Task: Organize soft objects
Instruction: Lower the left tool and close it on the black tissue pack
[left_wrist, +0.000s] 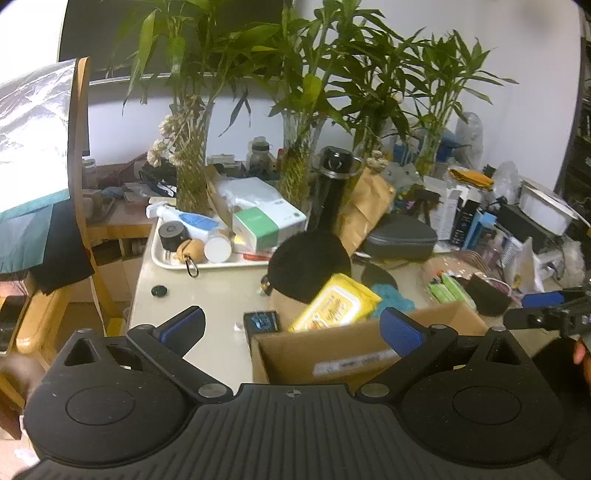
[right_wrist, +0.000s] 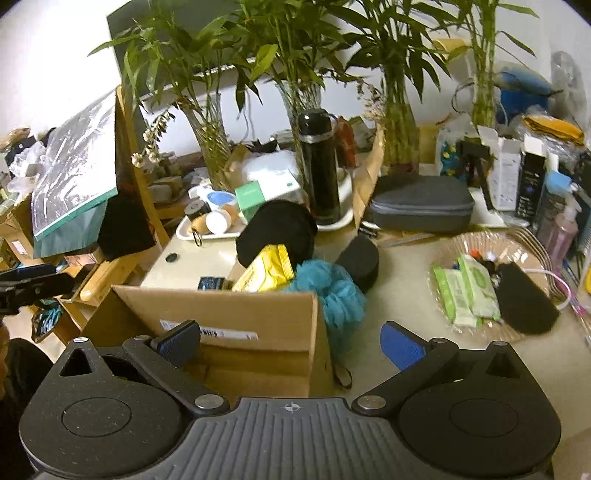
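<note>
Both wrist cameras look forward from the table's (left_wrist: 221, 295) near edge. Both show the cardboard box (left_wrist: 332, 354) (right_wrist: 236, 314) close up, with bamboo vases at the far edge.

table (right_wrist: 399, 295) | on it: cardboard box (right_wrist: 236, 317); white tray (right_wrist: 192, 232); glass dish (right_wrist: 532, 254); grey case (right_wrist: 421, 203)

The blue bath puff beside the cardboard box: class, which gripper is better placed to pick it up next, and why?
Probably the right gripper. In its own view the blue bath puff sits just ahead, outside the cardboard box. For the left gripper, the box wall blocks most of the puff. Both are open.
</note>
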